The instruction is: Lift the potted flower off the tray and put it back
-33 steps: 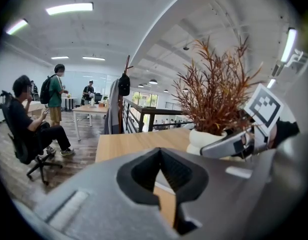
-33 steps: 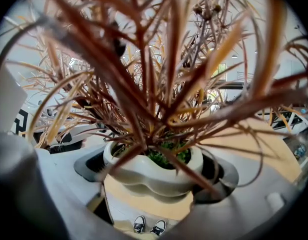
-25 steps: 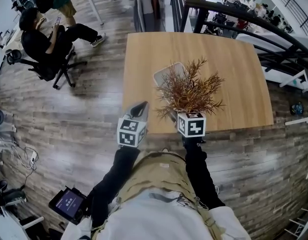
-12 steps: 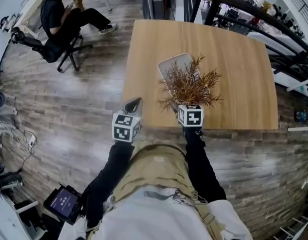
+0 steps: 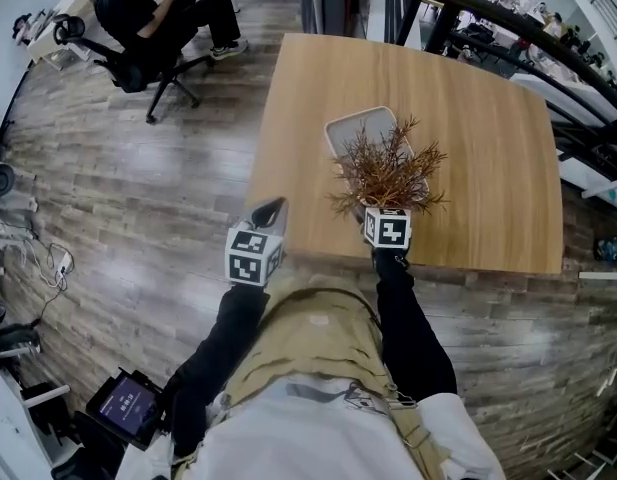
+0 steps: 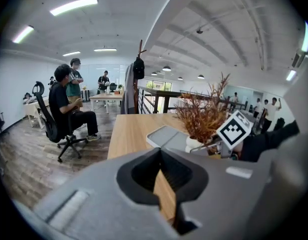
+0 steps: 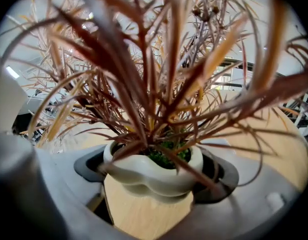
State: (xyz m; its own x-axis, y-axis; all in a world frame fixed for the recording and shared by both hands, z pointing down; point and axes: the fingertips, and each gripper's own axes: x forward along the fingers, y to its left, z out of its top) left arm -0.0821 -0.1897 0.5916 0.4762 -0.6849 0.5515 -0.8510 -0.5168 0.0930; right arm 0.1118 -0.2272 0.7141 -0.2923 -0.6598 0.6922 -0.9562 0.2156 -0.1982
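Note:
The potted flower (image 5: pixel 388 171), with dry red-brown sprigs in a white lobed pot (image 7: pixel 153 170), is held by my right gripper (image 7: pixel 154 179). The jaws press the pot from both sides, and bare wood shows under it. In the head view the plant hides the pot and the jaws, and only the marker cube shows, near the table's front edge. The grey tray (image 5: pixel 356 128) lies just beyond the plant, with nothing on the part that shows. My left gripper (image 5: pixel 269 212) is shut on nothing at the table's front left edge. The left gripper view shows the pot (image 6: pixel 194 143) beside the tray (image 6: pixel 165 136).
The wooden table (image 5: pixel 478 138) has bare surface right of the tray and behind it. A person sits on an office chair (image 5: pixel 138 28) at far left on the plank floor. Dark railings (image 5: pixel 508 28) run behind the table. A small screen device (image 5: pixel 128 408) lies on the floor at lower left.
The head view has swung a little, so the table sits slightly higher in frame. My right gripper still holds the pot at the tray's near end. The left gripper has barely moved.

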